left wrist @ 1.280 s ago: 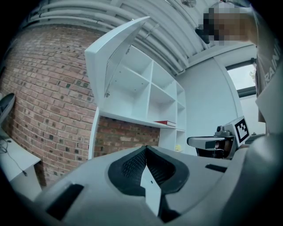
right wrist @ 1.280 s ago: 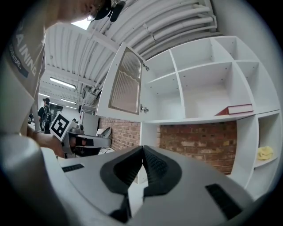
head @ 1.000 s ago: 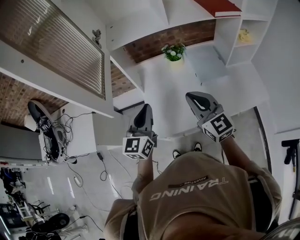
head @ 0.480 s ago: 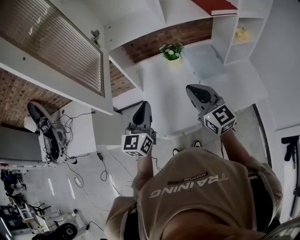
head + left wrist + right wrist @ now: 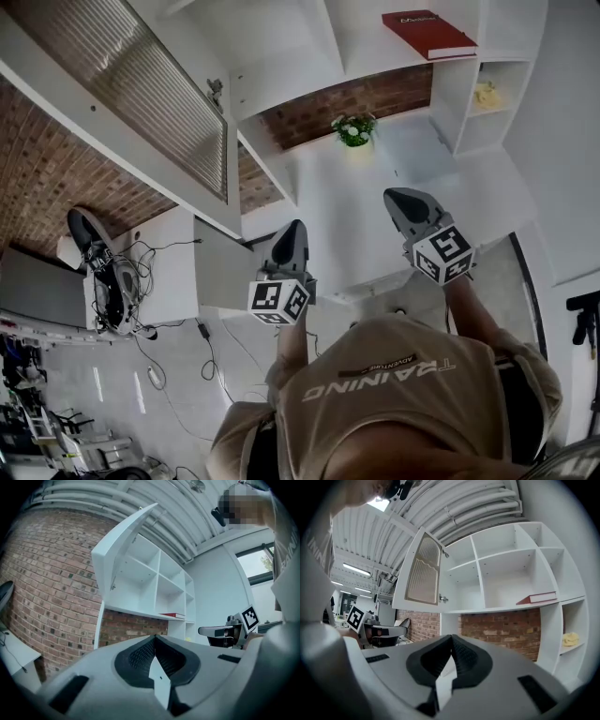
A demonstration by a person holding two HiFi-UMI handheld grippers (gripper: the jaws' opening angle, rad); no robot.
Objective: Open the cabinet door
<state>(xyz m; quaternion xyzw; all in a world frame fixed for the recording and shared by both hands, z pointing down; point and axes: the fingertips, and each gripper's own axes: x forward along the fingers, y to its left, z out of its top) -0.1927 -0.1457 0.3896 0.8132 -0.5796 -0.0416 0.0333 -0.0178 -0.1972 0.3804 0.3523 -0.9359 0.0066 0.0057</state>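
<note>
Two grippers point level toward a white shelf unit (image 5: 506, 569), side by side and apart from each other. The left hand-held gripper (image 5: 154, 638) has its jaws brought together with nothing between them. The right hand-held gripper (image 5: 451, 637) likewise has its jaws pressed together and holds nothing. The cabinet door (image 5: 155, 98), a white frame round a ribbed panel, stands swung wide open at the left end of the shelf unit, hanging from a hinge (image 5: 443, 598) on the unit's left upright. In the head view it lies up and to the left of the left hand-held gripper, well apart from both. The compartment behind it is bare. A red book (image 5: 428, 33) lies flat in a compartment further right, and a small yellow object (image 5: 486, 94) sits in a lower right cubby. Below the shelves a potted plant (image 5: 354, 129) stands on the white counter (image 5: 328, 202) against the brick wall (image 5: 328, 98).
</note>
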